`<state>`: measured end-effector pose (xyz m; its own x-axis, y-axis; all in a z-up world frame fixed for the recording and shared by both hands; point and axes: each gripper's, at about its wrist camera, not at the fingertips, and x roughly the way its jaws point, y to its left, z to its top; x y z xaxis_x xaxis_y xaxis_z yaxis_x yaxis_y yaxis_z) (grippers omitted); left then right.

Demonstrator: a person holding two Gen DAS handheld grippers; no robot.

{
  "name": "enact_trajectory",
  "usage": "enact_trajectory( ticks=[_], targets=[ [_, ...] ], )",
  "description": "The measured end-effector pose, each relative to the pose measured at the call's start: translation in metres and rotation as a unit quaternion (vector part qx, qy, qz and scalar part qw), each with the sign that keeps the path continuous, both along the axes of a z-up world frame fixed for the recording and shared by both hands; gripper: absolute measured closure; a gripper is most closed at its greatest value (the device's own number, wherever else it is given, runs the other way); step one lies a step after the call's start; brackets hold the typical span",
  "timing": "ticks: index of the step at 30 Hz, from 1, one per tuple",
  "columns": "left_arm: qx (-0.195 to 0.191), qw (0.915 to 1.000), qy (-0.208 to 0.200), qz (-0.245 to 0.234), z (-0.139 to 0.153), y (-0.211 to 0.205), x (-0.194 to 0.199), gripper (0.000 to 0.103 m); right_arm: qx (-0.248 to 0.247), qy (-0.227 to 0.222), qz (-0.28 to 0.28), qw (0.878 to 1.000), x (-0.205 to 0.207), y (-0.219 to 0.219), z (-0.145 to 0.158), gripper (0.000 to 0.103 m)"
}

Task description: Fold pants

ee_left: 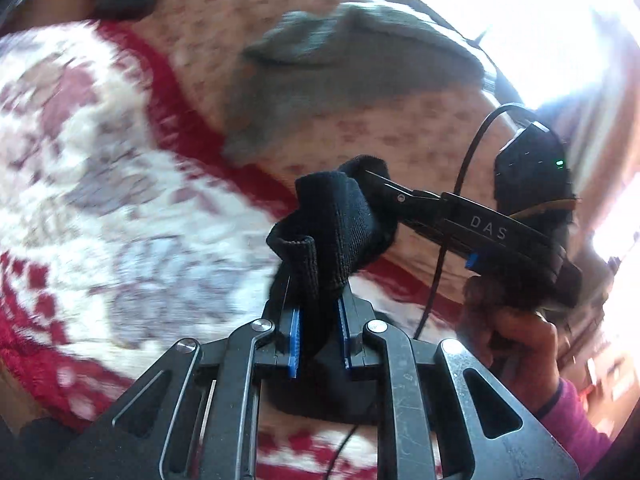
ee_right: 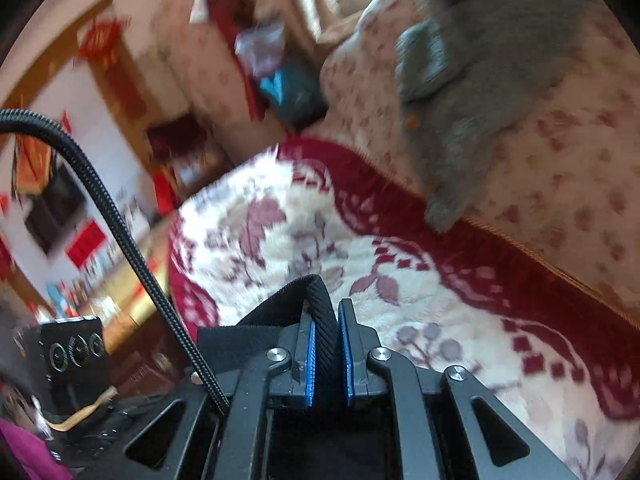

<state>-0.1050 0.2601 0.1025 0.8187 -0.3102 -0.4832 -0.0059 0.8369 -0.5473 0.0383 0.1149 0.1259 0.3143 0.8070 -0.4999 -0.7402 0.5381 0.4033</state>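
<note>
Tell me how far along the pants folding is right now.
Done: both grippers have clamped the black pants. In hand: left gripper and right gripper hold the ribbed waistband above the floral blanket. Left: no fold shows yet.

pinched between the pads of the left gripper [ee_left: 318,320]: a bunched fold of the pants [ee_left: 340,216], rising just ahead of the fingertips. to the right of that tool, level with the fold, the right gripper [ee_left: 384,184], reaching in sideways with its tip buried in the same cloth; behind it, a hand [ee_left: 516,336] and a sleeve [ee_left: 576,428]. in the right wrist view, the waistband [ee_right: 324,320] clamped between the right gripper's pads [ee_right: 310,364]. beneath both tools, a blanket [ee_left: 100,200]. farther ahead, past the blanket's edge, a sheet [ee_left: 400,136] with a garment [ee_left: 340,64] lying on it.
</note>
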Motion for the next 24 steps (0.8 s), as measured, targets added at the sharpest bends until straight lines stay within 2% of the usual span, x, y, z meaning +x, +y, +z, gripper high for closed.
enact_trajectory(
  ticks=[3, 6, 11, 15, 18, 20, 24],
  targets=[
    [0.005, 0.9984, -0.021, -0.052, 0.019, -0.040, -0.002, 0.089, 0.034, 0.000, -0.032, 0.999, -0.013, -0.055, 0.015, 0.093],
    [0.011, 0.9952, -0.025, -0.094, 0.026, -0.078, 0.000, 0.089, 0.045, -0.006, -0.069, 0.997, -0.026, -0.108, 0.023, 0.093],
    [0.036, 0.9859, -0.014, -0.163, 0.023, -0.158, 0.005, 0.089, 0.057, 0.004, -0.135, 0.989, -0.045, -0.195, 0.015, 0.094],
    [0.063, 0.9767, 0.013, -0.205, 0.004, -0.220, 0.011, 0.090, 0.060, 0.030, -0.194, 0.979, -0.059, -0.262, -0.011, 0.094],
    [0.084, 0.9713, 0.037, -0.219, -0.017, -0.255, 0.017, 0.090, 0.059, 0.055, -0.237, 0.968, -0.065, -0.304, -0.041, 0.094],
    [0.102, 0.9685, 0.049, -0.222, -0.030, -0.272, 0.020, 0.090, 0.058, 0.073, -0.258, 0.962, -0.066, -0.324, -0.063, 0.094],
    [0.120, 0.9619, 0.084, -0.231, -0.050, -0.290, 0.023, 0.089, 0.024, 0.099, -0.293, 0.951, -0.064, -0.345, -0.101, 0.094]
  ],
)
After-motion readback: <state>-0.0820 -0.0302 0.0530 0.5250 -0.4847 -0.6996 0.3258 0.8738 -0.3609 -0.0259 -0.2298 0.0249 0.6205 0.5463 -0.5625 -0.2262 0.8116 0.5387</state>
